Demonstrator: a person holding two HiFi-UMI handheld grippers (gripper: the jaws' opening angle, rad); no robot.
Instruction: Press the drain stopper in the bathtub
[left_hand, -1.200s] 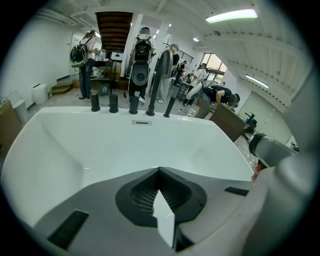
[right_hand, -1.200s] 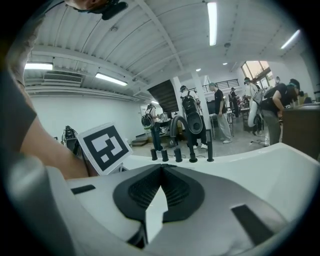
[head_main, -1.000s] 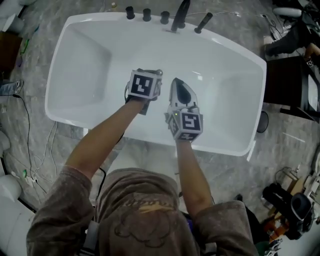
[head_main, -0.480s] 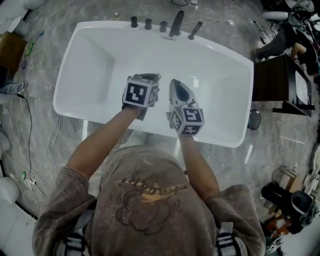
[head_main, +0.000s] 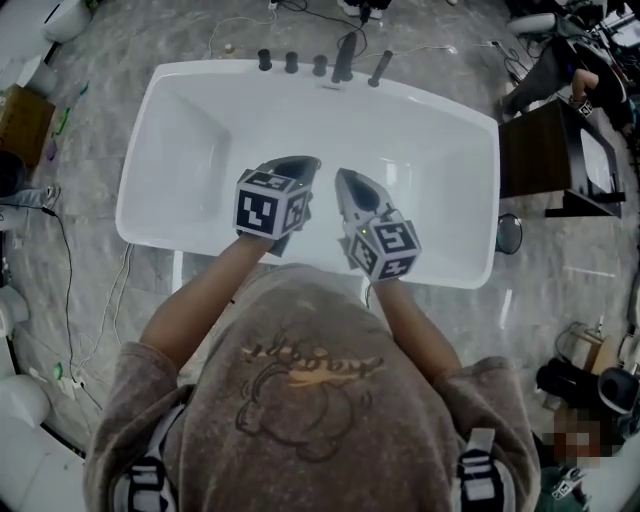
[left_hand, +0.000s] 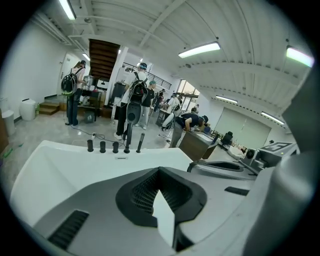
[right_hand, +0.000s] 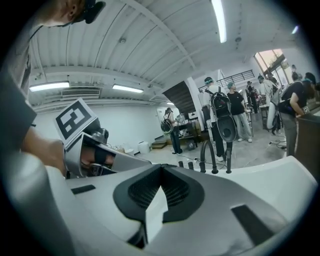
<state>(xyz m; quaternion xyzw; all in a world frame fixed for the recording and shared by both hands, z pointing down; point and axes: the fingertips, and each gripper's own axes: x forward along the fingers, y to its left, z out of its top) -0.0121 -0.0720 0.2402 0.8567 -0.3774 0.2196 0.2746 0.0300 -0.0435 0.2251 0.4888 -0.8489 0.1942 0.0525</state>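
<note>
Bright, even indoor light falls from ceiling strip lights (left_hand: 199, 49) at 11 and 1 o'clock in the left gripper view. The white bathtub (head_main: 200, 140) shows only soft shadows. Both gripper views bulge inside a dark round rim; the left tool (left_hand: 160, 172), close to the lens, looks soft.

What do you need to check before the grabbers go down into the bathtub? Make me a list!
1. Left gripper jaws together, nothing held: ok.
2. Right gripper jaws together, nothing held: ok.
3. Both grippers above the bathtub: ok.
4. Drain stopper in sight: not ok, no view shows it.
5. Grippers apart from each other: ok.
6. Faucet well away from both grippers: ok.
</note>
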